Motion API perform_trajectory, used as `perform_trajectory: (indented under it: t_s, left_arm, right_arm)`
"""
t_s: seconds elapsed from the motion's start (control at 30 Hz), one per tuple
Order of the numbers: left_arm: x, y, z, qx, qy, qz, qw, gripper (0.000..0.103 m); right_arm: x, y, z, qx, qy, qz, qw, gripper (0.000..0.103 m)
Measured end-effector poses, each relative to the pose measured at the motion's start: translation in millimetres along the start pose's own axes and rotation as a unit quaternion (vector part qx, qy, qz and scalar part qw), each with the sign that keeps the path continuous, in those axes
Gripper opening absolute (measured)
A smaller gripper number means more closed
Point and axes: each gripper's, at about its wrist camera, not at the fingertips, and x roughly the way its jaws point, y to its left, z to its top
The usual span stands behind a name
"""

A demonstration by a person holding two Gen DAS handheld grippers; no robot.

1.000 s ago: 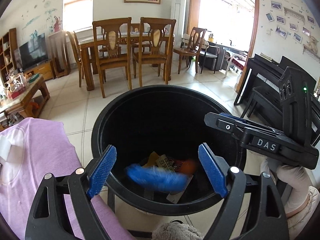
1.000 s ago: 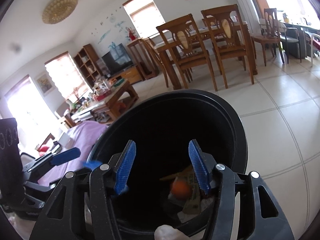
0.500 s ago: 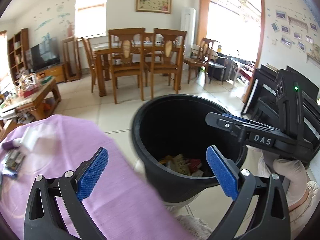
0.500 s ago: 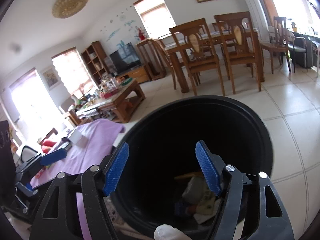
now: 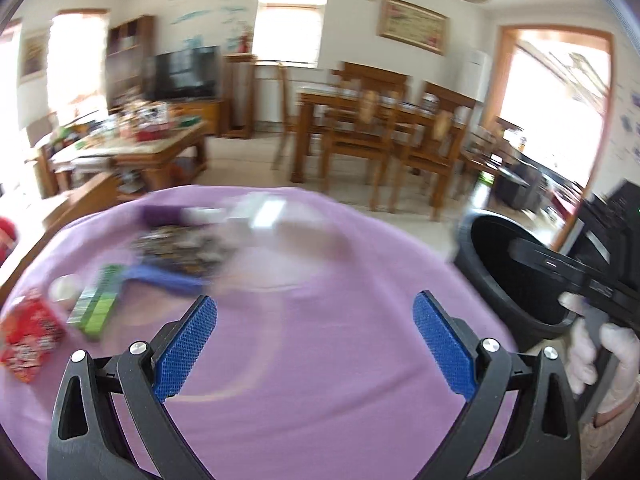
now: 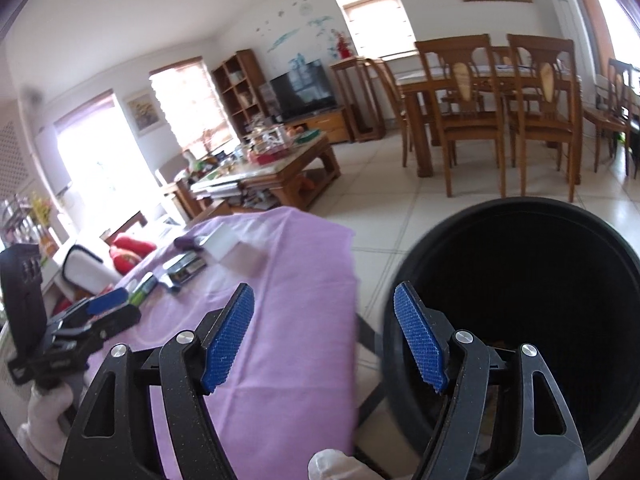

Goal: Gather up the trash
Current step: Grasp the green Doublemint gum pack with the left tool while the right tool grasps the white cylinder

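My left gripper (image 5: 316, 336) is open and empty over a table with a purple cloth (image 5: 320, 280). Blurred trash lies at the cloth's far left: a red packet (image 5: 28, 340), a green box (image 5: 100, 300), a blue wrapper (image 5: 164, 276), a dark packet (image 5: 184, 244) and white items (image 5: 260, 212). The black trash bin (image 5: 516, 276) stands to the right of the table. My right gripper (image 6: 324, 336) is open and empty between the cloth's edge (image 6: 312, 320) and the bin (image 6: 520, 304). The left gripper (image 6: 80, 320) also shows in the right wrist view.
A cluttered wooden coffee table (image 6: 272, 168) stands beyond the purple table. A dining table with chairs (image 6: 492, 108) is farther back on the tiled floor (image 6: 440, 208). A black piano (image 5: 616, 216) is at the right behind the bin.
My left gripper has swung left from above the bin to over the purple cloth. My right gripper has also shifted left, off the bin's mouth. A blue wrapper dropped into the bin.
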Motion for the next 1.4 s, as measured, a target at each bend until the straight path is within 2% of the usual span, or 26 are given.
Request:
perform_trajectory:
  t_s: [0.07, 0.2, 0.27, 0.37, 0.47, 0.6, 0.73, 0.87, 0.93, 1.03, 1.13, 1.23, 1.3, 1.4]
  left_arm:
    - [-1.1, 29.8, 1.8, -0.015, 0.001, 0.021, 0.9997, 0.098]
    - [14.4, 84.4, 7.5, -0.015, 0.035, 0.058, 0.9976, 0.097]
    - [21.0, 112.4, 4.9, -0.016, 0.053, 0.06, 0.9966, 0.097]
    - [28.9, 129.8, 3.9, -0.011, 0.066, 0.059, 0.996, 0.096]
    - [37.4, 140.0, 3.6, -0.012, 0.08, 0.055, 0.9952, 0.091]
    - [41.2, 146.3, 5.6, 0.0, 0.078, 0.053, 0.9955, 0.088]
    - [46.5, 147.2, 10.0, 0.014, 0.075, 0.048, 0.996, 0.085]
    - [51.1, 149.5, 16.2, 0.03, 0.074, 0.041, 0.9959, 0.071]
    - [53.5, 153.7, 20.8, 0.033, 0.073, 0.031, 0.9963, 0.067]
    - [54.0, 156.0, 22.8, 0.045, 0.07, 0.026, 0.9962, 0.052]
    - [43.2, 152.9, 24.9, 0.055, 0.046, 0.004, 0.9974, 0.052]
    - [47.6, 152.8, 22.0, 0.053, 0.058, -0.013, 0.9968, 0.052]
    - [51.7, 151.8, 17.0, 0.058, 0.077, -0.007, 0.9954, 0.052]
    - [49.8, 158.1, 17.5, 0.044, 0.073, 0.004, 0.9964, 0.052]
  right_arm:
    - [15.8, 19.7, 2.5, -0.007, 0.009, 0.014, 1.0, 0.072]
    - [44.4, 53.2, 9.2, -0.023, 0.025, 0.032, 0.999, 0.072]
    - [58.2, 69.9, 14.0, -0.034, 0.034, 0.04, 0.998, 0.072]
    - [80.2, 92.7, 22.7, -0.054, 0.05, 0.052, 0.996, 0.072]
    - [98.4, 112.0, 34.3, -0.07, 0.061, 0.06, 0.994, 0.072]
    - [128.7, 138.5, 48.1, -0.09, 0.081, 0.061, 0.991, 0.072]
    - [166.2, 146.6, 55.4, -0.09, 0.11, 0.055, 0.988, 0.072]
    - [191.9, 151.0, 57.9, -0.083, 0.124, 0.056, 0.987, 0.072]
    - [197.6, 151.7, 57.0, -0.081, 0.126, 0.058, 0.987, 0.072]
    - [208.0, 157.3, 55.8, -0.084, 0.13, 0.056, 0.986, 0.072]
    - [214.1, 156.4, 54.6, -0.085, 0.134, 0.054, 0.986, 0.072]
    - [220.4, 154.9, 53.7, -0.082, 0.138, 0.055, 0.986, 0.072]
    - [222.7, 154.9, 52.3, -0.08, 0.139, 0.056, 0.985, 0.072]
    - [225.3, 156.8, 48.8, -0.083, 0.142, 0.056, 0.985, 0.072]
